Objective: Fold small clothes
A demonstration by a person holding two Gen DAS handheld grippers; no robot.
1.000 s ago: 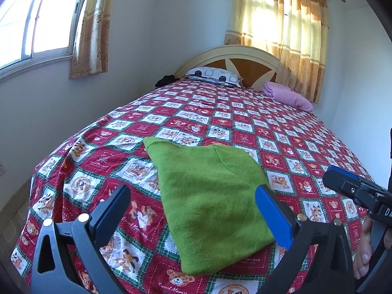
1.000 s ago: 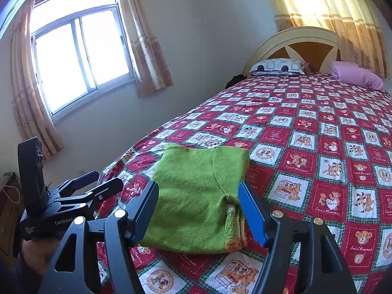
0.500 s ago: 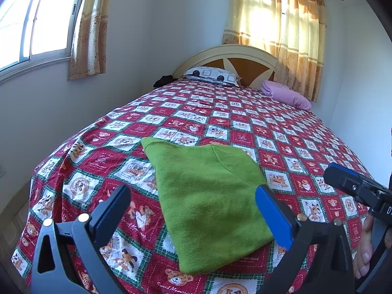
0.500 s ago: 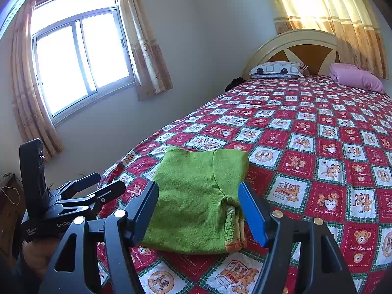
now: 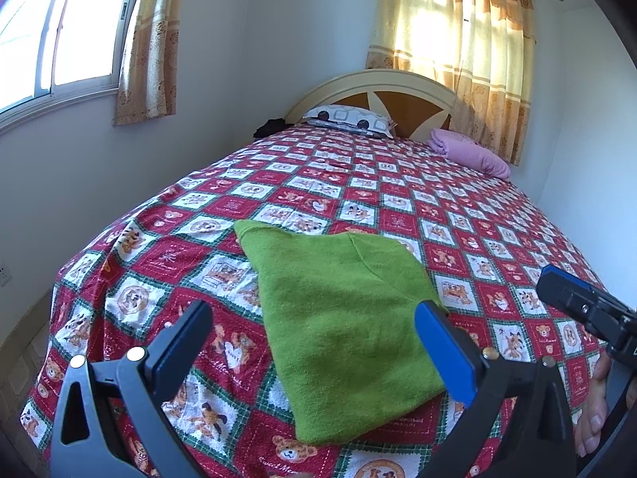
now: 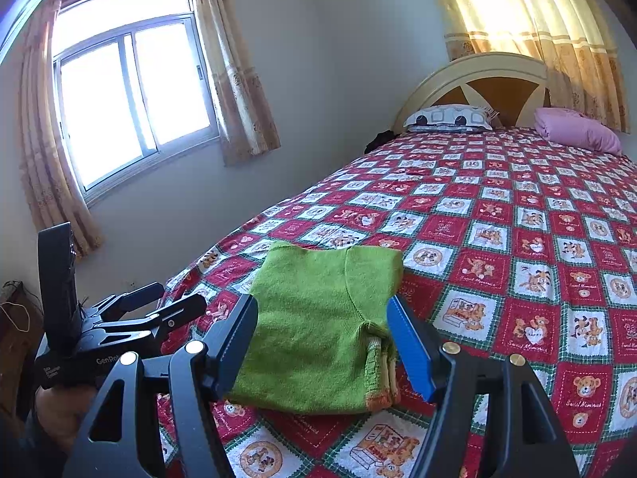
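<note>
Green knitted garment (image 5: 342,318) lies folded flat on the bed (image 5: 458,215), near its foot edge, straight ahead of and below both tools. Its long axis runs away from the foot edge toward the headboard. The left hand-held gripper (image 5: 314,354) and the right hand-held gripper (image 6: 322,342) both hang above it with jaws apart and empty; neither looks clearly nearer. On the left tool's body (image 6: 107,358), seen from the right wrist, I read "GenRob"; the quilt squares show "Sweet Memories".
</note>
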